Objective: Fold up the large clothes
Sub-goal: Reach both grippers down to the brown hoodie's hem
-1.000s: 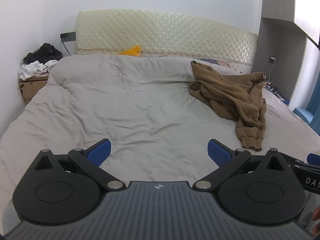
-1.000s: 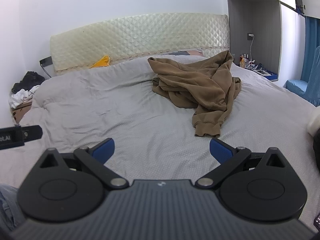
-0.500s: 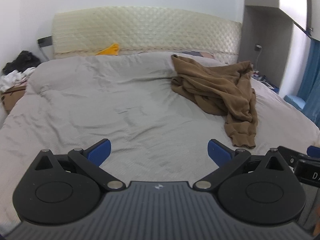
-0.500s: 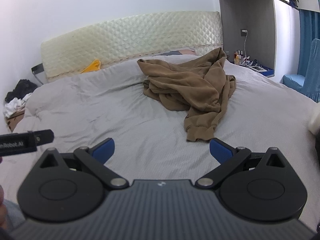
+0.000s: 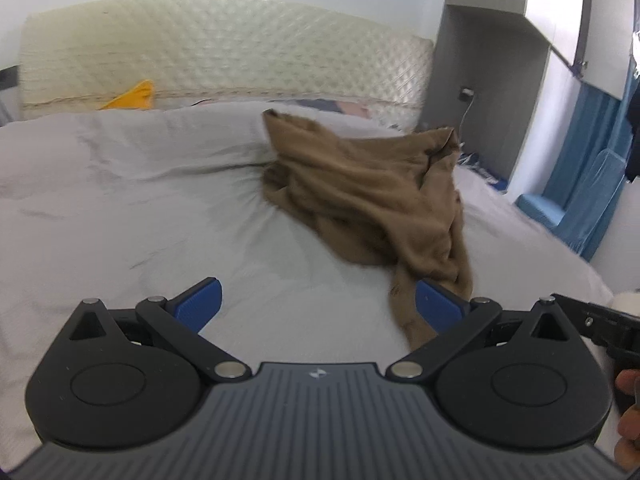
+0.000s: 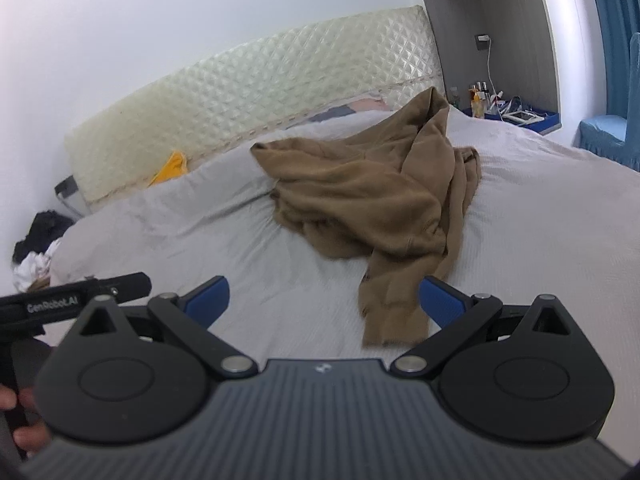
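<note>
A crumpled brown sweatshirt point(image 5: 372, 196) point(image 6: 372, 196) lies in a heap on the grey bed cover point(image 5: 120, 200) point(image 6: 540, 216), right of the bed's middle. One sleeve with its cuff point(image 6: 390, 320) trails toward me. My left gripper point(image 5: 318, 300) is open, its blue pads wide apart, and the sleeve's end lies just before its right fingertip point(image 5: 434, 300). My right gripper point(image 6: 324, 298) is open too, with the cuff lying between its fingers, nearer the right one. Neither holds cloth.
A quilted cream headboard point(image 5: 224, 48) point(image 6: 256, 92) stands at the back, with a yellow item point(image 5: 134, 96) point(image 6: 170, 168) at its foot. A bedside nook with small items point(image 6: 508, 110) and blue curtains point(image 5: 584, 184) are on the right. Clothes point(image 6: 36, 244) are piled at the left.
Both grippers have moved forward and rightward toward the brown sweatshirt, which now looks larger and nearer. The sleeve end now lies at their fingertips. Both stayed open.
</note>
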`<state>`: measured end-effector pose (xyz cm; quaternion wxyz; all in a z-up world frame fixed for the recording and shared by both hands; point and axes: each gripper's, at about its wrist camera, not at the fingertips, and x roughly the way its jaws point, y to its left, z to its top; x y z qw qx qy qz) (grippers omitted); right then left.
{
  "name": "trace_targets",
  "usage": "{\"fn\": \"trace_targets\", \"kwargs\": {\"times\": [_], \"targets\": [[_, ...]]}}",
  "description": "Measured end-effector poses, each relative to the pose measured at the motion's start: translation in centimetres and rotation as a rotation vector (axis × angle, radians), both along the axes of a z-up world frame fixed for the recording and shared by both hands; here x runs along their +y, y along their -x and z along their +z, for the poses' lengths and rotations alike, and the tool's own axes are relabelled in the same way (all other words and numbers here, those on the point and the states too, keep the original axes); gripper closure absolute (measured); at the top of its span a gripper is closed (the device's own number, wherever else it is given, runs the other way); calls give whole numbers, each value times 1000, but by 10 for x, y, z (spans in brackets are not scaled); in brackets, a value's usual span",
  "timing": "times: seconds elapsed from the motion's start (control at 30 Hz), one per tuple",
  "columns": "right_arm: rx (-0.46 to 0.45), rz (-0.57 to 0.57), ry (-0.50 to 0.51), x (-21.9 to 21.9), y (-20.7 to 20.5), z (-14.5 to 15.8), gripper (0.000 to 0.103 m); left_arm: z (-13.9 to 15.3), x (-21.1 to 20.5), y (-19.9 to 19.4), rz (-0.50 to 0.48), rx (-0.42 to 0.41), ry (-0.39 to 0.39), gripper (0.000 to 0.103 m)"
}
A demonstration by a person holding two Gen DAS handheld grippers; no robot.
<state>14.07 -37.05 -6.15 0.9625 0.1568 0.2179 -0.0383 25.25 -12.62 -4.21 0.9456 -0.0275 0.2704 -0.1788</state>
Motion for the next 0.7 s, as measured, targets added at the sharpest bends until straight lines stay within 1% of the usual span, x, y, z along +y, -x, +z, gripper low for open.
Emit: {"fn": "trace_targets", "kwargs": {"times": [0.1,0.17,0.27,0.37,0.43,0.5,0.63,0.7], "targets": [[-12,9,-51,-31,-34,-3,0,-2,-22,-48,-30,-5,28,0],[-24,9,-74,-50,-58,-5,0,-5,-32,-83,-51,11,77,0],[-42,11,-100,-74,-97,-8,0,-11,-46,-140,-64,30,124,0],[-50,0,-133,-97,-144,-15,0,-21,-58,-202,-57,26,141,0],[-52,-18,-145,-114,-181,-24,0,-32,-62,-245,-64,34,166,0],[-54,-38,-120,-127,-215,-33,0,-48,-70,-291,-61,36,169,0],[-62,-90,-30,-154,-287,-52,0,-82,-89,-384,-54,33,154,0],[-58,-129,-14,-173,-321,-61,0,-97,-95,-427,-41,31,169,0]]}}
